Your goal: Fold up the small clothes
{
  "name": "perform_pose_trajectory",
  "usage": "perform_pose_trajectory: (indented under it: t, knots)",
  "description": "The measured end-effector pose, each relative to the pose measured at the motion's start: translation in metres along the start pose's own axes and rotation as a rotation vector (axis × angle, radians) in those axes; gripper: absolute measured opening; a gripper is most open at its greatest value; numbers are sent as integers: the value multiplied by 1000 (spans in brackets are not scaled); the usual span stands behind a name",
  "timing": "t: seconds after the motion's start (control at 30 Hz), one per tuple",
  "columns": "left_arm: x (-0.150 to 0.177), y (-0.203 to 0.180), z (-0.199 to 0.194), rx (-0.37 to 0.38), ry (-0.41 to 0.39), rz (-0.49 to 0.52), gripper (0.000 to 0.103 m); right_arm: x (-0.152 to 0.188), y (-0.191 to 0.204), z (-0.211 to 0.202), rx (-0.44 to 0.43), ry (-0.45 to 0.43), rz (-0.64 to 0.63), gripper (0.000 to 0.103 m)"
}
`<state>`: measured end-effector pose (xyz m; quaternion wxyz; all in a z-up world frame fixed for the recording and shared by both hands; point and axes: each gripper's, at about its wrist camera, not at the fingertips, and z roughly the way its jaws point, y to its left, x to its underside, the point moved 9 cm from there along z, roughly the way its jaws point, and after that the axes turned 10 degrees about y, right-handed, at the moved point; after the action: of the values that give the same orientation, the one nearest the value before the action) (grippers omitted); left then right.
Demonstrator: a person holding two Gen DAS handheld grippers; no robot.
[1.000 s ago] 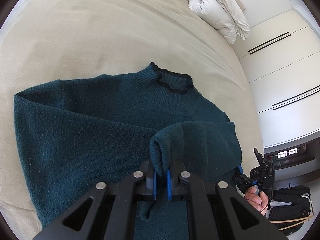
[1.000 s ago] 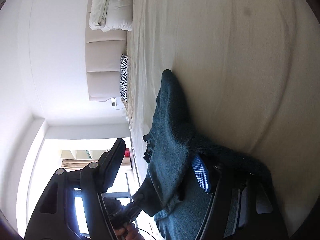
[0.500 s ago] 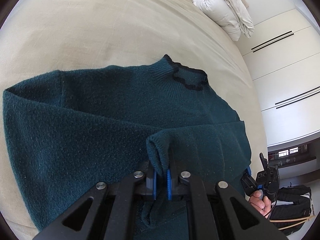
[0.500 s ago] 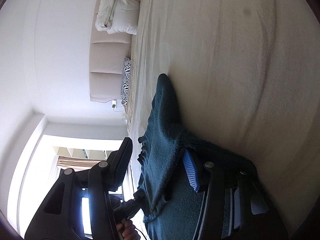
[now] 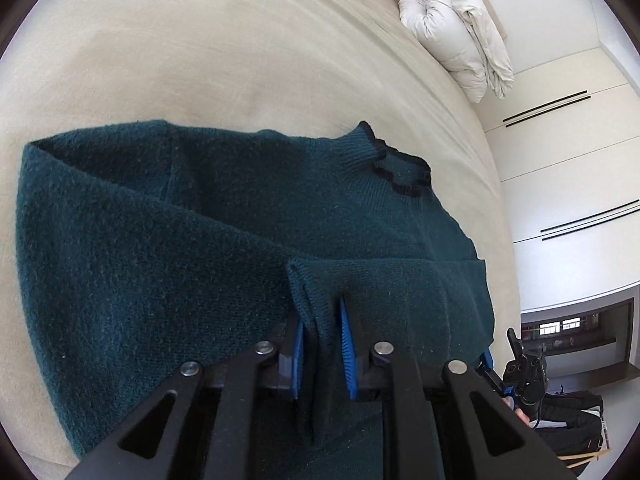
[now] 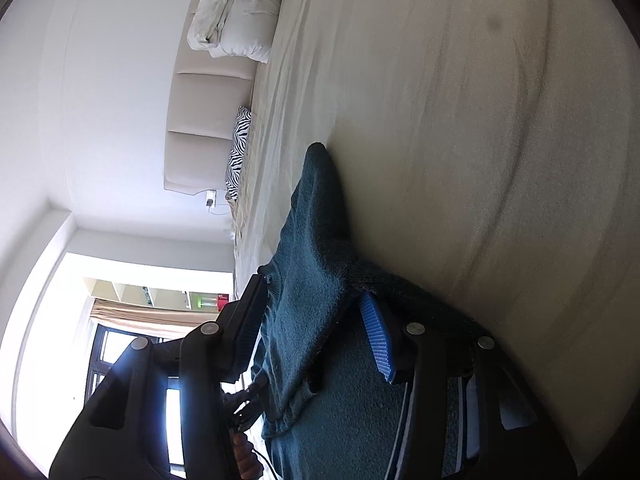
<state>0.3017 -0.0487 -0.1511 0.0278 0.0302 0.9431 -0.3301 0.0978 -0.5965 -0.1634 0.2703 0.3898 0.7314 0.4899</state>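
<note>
Our left claw (image 5: 322,344) pinches the teal sweater's (image 5: 180,248) cuff (image 5: 316,292) nearly shut; our right claw (image 6: 312,332) gapes wide, knit draped between its fingers, on the bed (image 5: 180,52).

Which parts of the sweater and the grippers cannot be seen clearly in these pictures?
- Sweater hem, left wrist view: hidden behind the left gripper and cut off by the bottom edge.
- Far sleeve, right wrist view: hidden behind the raised fabric.
- Right gripper in the left wrist view: mostly hidden behind the sweater edge.
</note>
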Motion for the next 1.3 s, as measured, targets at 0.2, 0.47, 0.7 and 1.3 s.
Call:
perform_pose_trajectory:
  t: [0.2, 0.47, 0.7, 1.3]
  knots:
    - [6, 1, -56, -256, -167, 50, 47, 5, 8, -46, 48, -49, -6, 49]
    - [13, -58, -18, -193, -197, 210, 47, -8, 66, -24, 23, -26, -117, 49]
    - [13, -49, 27, -221, -180, 220, 47, -16, 68, 64, 18, 119, -122, 49]
    - [17, -39, 31, -109, -283, 254, 46, -56, 58, 48, 99, 67, -188, 54]
